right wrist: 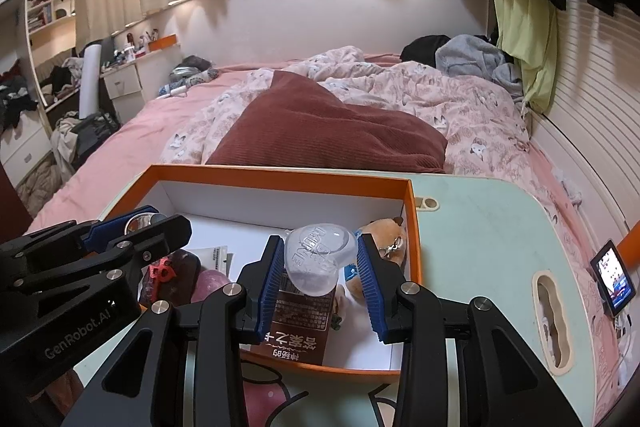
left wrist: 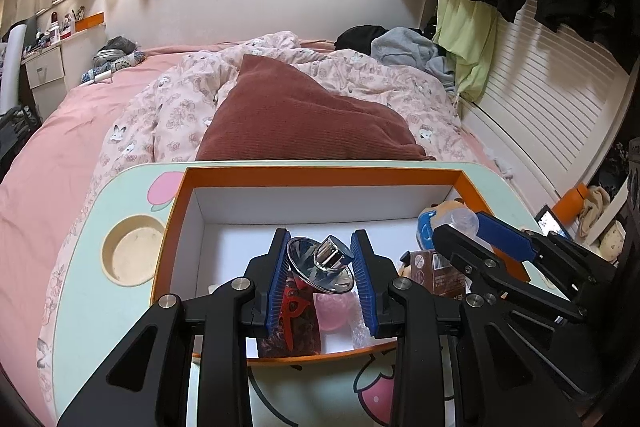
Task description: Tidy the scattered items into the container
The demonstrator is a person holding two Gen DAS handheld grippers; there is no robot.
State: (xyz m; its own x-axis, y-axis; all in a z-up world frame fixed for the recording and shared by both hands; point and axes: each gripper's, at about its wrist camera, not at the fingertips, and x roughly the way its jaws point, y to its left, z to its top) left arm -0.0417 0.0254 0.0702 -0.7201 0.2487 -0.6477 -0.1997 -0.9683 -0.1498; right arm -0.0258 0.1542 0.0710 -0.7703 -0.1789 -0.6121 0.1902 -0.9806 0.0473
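We have both grippers poised over the orange box [left wrist: 182,195] on the lap table [right wrist: 480,211]. Left gripper [left wrist: 320,263]: jaws partly closed, pads clamping a shiny metal funnel-shaped piece [left wrist: 322,265], held above the box's near half, at 6 o'clock. Right gripper [right wrist: 320,263]: partly closed on a clear plastic cup [right wrist: 320,259], above the brown carton [right wrist: 300,323] and beside the plush toy [right wrist: 384,247] at 3 o'clock. Step in hand, we judge: depositing. Next move calls for lowering, then opening both.
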